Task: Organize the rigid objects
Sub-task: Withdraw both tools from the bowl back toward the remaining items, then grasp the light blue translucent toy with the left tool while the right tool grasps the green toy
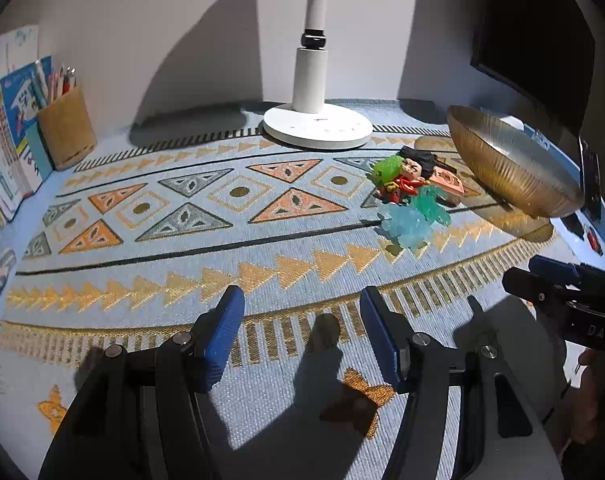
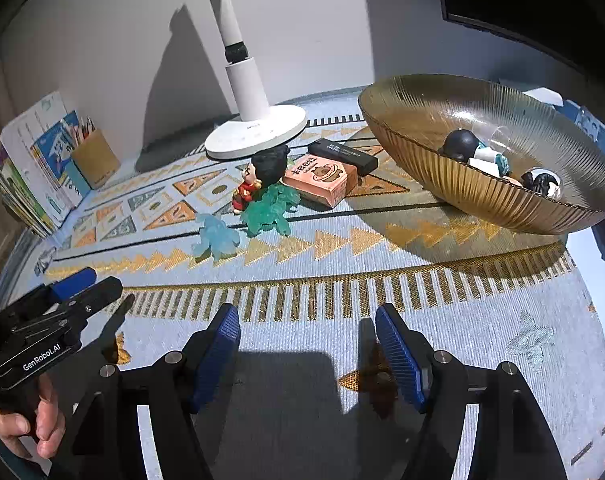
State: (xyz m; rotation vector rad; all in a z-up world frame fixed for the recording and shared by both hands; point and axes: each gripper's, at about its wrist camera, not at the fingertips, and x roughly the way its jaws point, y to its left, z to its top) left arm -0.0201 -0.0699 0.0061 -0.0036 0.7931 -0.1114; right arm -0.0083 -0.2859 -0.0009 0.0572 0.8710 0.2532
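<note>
Both grippers hang over the near part of a patterned cloth (image 1: 262,236) that covers the table. The left gripper (image 1: 302,332) has its blue pads parted, with only cloth between them. The right gripper (image 2: 308,354) stands the same way, jaws apart and holding nothing; in the left view it enters from the right edge. A hand (image 2: 30,420) grips the left tool's handle at the lower left of the right view.

The things to sort lie in a small cluster in the middle of the cloth, in front of a white lamp (image 2: 256,128) base. A doll (image 2: 258,176) with black hair and red clothes lies there, and a green tuft (image 1: 388,170) shows beside its head in the left view. Touching it are a green jelly piece (image 2: 268,210) and, just nearer, a pale blue one (image 2: 216,236). A pink box (image 2: 320,180) with a bear print lies just right of the doll, and a black box (image 2: 344,154) lies behind it.

To the right stands a ribbed gold bowl (image 2: 442,168) (wide and shallow). It already holds a few small figures (image 2: 474,152), one with a dark round head.

At the far left, books (image 1: 10,128) lean by the wall beside a wooden cup (image 1: 66,128) of pencils. A dark screen (image 1: 534,40) stands at the far right.
</note>
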